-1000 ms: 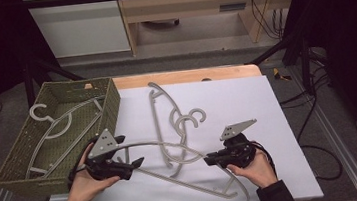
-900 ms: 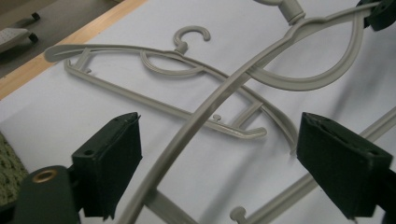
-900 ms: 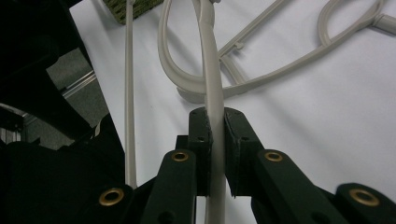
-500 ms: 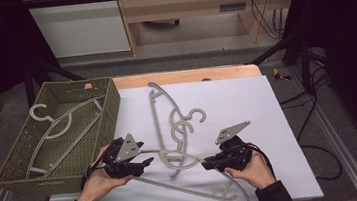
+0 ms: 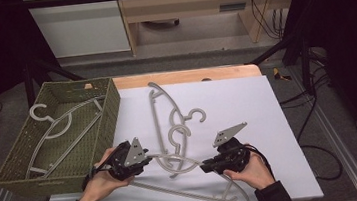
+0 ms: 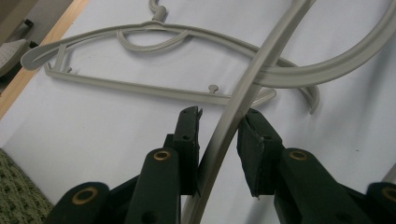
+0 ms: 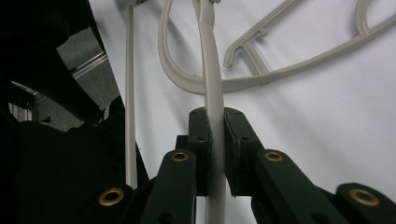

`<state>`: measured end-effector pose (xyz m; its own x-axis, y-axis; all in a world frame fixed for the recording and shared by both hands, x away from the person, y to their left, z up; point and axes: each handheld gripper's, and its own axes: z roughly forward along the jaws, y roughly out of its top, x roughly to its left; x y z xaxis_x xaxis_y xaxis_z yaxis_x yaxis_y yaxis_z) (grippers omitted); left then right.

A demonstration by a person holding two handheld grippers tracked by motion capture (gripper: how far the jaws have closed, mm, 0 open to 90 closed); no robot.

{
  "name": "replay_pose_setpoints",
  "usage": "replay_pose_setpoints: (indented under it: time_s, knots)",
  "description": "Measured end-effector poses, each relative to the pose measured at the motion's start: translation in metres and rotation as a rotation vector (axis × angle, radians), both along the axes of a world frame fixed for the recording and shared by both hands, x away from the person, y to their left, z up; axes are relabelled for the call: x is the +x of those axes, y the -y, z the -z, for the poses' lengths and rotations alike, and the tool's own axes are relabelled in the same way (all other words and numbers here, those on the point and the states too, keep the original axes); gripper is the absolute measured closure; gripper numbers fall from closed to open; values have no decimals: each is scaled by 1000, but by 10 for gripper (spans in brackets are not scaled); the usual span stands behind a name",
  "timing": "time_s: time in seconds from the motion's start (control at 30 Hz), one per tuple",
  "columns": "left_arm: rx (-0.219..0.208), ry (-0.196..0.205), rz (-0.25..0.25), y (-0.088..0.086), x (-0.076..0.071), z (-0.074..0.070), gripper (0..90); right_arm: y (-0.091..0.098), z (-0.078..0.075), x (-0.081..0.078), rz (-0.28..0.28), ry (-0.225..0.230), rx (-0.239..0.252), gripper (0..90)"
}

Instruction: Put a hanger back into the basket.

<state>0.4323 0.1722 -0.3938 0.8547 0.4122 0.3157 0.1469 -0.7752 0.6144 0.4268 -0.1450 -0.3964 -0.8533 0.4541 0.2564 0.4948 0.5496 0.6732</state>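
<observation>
Grey hanger [image 5: 184, 178], unmarked, clamped by right tongs [image 5: 204, 167]; left tongs [image 5: 148, 159] closing, pads not yet pressing.

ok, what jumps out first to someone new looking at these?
The grey plastic hanger at the white table's near edge, gripped from both ends: the right gripper is clamped on its arm, while the left gripper has just been closing with the other arm between its jaws. Then the green woven basket at left, one grey hanger already inside.
</observation>
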Motion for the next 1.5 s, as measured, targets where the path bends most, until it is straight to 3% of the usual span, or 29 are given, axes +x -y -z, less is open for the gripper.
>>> replay_pose_setpoints:
  time_s: [0.17, 0.5, 0.77, 0.97, 1.13, 1.3, 1.5]
  knots:
    - [31, 4, 8, 1, -2, 1, 704, 0, 0, 0, -11, 10, -6, 821]
    - [54, 22, 9, 1, -10, -1, 728, 0, 1, 0, -19, 23, 9, 810]
    - [75, 0, 35, 1, -14, 0, 760, 1, 2, 1, -11, 51, 7, 775]
    - [63, -11, 61, 2, -21, -2, 788, 6, -2, 1, 39, 76, 31, 734]
    - [63, -19, 84, 6, -27, -3, 817, 12, -6, 1, 76, 130, 64, 670]
    - [46, -30, 67, 8, -28, -5, 825, 15, -7, 1, 131, 168, 101, 604]
    - [10, -43, -2, 3, -24, -6, 825, 20, -10, 1, 204, 249, 166, 460]
